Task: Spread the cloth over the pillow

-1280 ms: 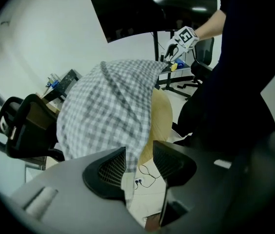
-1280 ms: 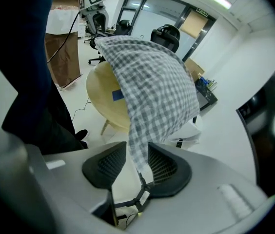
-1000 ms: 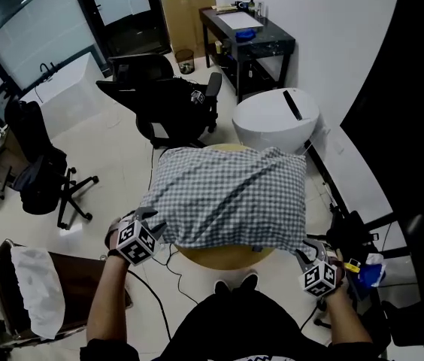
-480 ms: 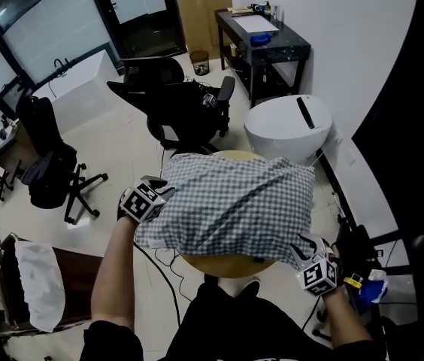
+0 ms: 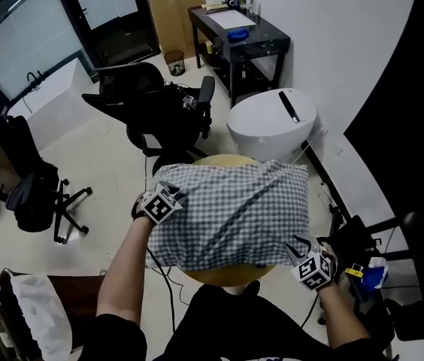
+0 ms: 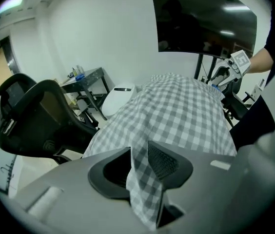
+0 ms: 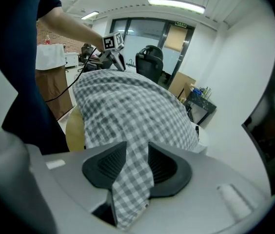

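Two grips hold: left gripper (image 6: pixel 140 165) and right gripper (image 7: pixel 136 164) each pinch a fold of the checked cloth (image 5: pixel 231 209). I judge this keeps it taut over the hidden pillow on the round table (image 5: pixel 219 277). A second ago the left gripper sat nearer; its jaws have just been closing on the fold.

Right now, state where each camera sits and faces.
Head view: on the person's head, looking steeply down at the checked cloth; both forearms, left tool and right tool show.
Left gripper view: on the left tool, facing across the cloth to the right tool; its jaws, which have just been closing, pinch cloth; dark torso at right.
Right gripper view: on the right tool, facing back at the left tool; jaws pinch cloth; forearm shows.
Shared: both gripper views show the cloth and the opposite tool.
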